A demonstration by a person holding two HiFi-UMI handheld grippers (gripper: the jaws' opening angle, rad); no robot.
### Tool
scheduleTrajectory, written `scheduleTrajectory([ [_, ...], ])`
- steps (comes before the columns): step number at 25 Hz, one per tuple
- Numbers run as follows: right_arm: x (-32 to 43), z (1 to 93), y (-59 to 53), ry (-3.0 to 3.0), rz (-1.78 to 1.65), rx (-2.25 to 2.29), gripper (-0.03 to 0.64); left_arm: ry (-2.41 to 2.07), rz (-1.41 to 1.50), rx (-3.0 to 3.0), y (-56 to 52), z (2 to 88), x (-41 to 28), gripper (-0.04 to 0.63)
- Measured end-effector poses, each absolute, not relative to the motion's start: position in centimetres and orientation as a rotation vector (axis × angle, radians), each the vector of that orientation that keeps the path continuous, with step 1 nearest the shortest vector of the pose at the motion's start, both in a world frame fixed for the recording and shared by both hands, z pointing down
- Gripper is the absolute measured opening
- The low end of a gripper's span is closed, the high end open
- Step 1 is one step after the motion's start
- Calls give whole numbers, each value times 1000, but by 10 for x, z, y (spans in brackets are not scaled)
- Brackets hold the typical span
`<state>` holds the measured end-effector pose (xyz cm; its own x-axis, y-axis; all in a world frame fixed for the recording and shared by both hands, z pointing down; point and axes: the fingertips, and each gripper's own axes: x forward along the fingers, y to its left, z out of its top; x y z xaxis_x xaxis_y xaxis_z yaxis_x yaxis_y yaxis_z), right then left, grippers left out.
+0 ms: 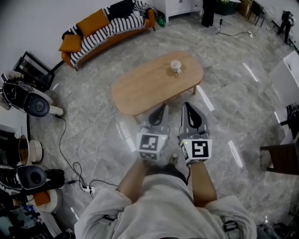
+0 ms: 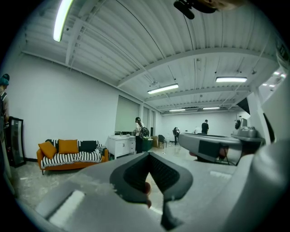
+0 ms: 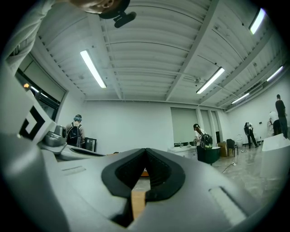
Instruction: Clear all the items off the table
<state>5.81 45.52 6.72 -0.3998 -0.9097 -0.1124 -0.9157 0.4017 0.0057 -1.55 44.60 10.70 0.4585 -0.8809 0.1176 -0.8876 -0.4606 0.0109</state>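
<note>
A small white cup (image 1: 176, 66) stands alone near the far right end of the oval wooden table (image 1: 140, 88). My left gripper (image 1: 163, 108) and right gripper (image 1: 186, 106) are held side by side in front of me, tips just short of the table's near edge. Both are shut with nothing in them. In the left gripper view the left gripper (image 2: 148, 157) points up across the room, and the cup is not seen. In the right gripper view a strip of the wooden table (image 3: 137, 204) shows below the right gripper (image 3: 146, 152).
An orange sofa (image 1: 105, 29) with striped cushions stands beyond the table at the back left. A white cabinet (image 1: 180, 6) is at the back. A dark chair (image 1: 282, 158) is at the right. Cables (image 1: 70, 163) and equipment lie on the floor at the left. People stand far off.
</note>
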Motion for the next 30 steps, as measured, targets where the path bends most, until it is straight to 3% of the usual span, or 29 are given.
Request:
scheduleTrajectory([
  [12, 117, 77, 429, 2526, 73, -1706, 6, -1629, 146, 2618, 419, 104, 17, 20],
  [30, 98, 123, 295, 2552, -27, -1825, 6, -1528, 186, 2564, 275, 154, -3, 21],
])
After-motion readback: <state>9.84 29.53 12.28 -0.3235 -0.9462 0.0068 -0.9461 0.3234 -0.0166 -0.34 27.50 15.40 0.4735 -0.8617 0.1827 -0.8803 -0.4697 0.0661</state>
